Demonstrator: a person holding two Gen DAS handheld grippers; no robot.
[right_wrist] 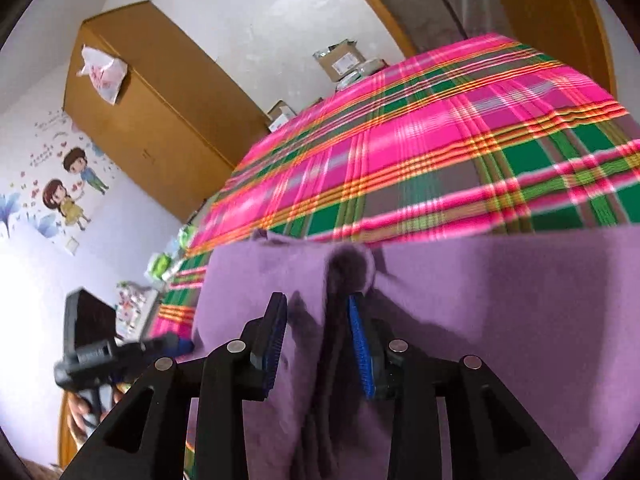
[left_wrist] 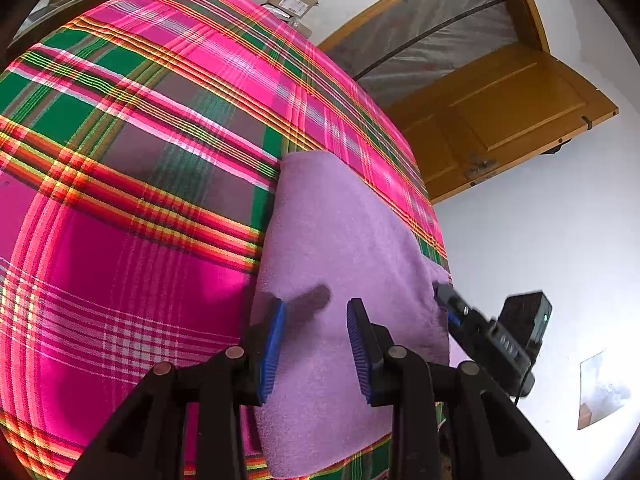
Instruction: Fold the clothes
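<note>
No writing can be made out anywhere. Cardboard box beyond the plaid cover carries a white shipping label, print too small and blurred to make out; same box from the left wrist view, label equally unreadable. Wall sticker of two cartoon figures has small red script above it, not decipherable. Plastic bag on the wardrobe shows red printing, blurred. Small marks on the other gripper's body, unreadable.

Daylight is flooding both fisheye views, glaring at nine o'clock on the right wrist's wall; edges are bending, blurring slightly.
</note>
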